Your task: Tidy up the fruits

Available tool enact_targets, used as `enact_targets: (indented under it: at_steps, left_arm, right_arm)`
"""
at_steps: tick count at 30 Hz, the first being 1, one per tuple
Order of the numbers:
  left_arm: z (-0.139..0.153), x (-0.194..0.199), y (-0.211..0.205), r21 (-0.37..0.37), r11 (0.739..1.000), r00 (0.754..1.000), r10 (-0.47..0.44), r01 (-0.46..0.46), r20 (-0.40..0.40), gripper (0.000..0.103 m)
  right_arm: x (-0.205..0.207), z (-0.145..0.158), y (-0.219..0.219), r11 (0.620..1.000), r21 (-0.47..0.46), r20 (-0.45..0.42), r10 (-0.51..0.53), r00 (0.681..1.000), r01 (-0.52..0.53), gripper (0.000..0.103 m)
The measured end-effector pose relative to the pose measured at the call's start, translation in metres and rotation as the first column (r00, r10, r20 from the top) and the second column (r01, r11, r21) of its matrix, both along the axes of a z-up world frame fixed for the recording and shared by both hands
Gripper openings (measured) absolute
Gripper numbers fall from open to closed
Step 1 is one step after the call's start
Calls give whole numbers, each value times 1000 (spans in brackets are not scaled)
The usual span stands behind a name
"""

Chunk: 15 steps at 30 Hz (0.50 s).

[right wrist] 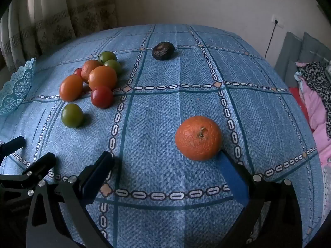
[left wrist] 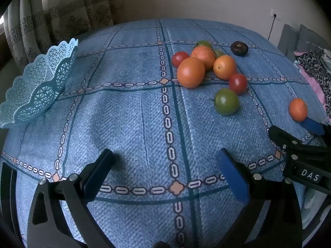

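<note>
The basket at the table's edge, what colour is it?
Light blue basket, lacy pattern; left wrist view.

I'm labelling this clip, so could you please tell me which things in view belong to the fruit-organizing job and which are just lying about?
Belongs to the job:
lone orange
fruit cluster
green fruit
dark fruit
blue basket

Just lying about:
clothes pile
curtain
wall socket

I see patterned curtains hanging behind the blue checked tablecloth. On the wall, a black cord hangs from a socket. Leopard-print and pink fabrics lie heaped at my right.
</note>
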State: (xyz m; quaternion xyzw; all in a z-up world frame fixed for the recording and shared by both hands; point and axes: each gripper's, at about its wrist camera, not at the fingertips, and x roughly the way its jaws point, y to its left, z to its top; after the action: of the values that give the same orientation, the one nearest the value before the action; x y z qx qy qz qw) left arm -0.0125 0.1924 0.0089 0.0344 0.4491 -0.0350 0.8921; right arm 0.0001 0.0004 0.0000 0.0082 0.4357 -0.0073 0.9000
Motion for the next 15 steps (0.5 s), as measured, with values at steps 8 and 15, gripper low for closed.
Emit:
enact_targets:
  at_steps: [8, 15]
  left_arm:
    - [-2, 0, -1, 3, 1000, 1000, 0, 0, -1, 101]
    - [-2, 0, -1, 2, 1000, 1000, 0, 0, -1, 101]
  right_arm:
    - [1, 1, 1, 1000, -1, 0, 0, 1000, 0, 98]
    - [0, 0, 1, 1000, -1, 1, 0, 1000, 0, 98]
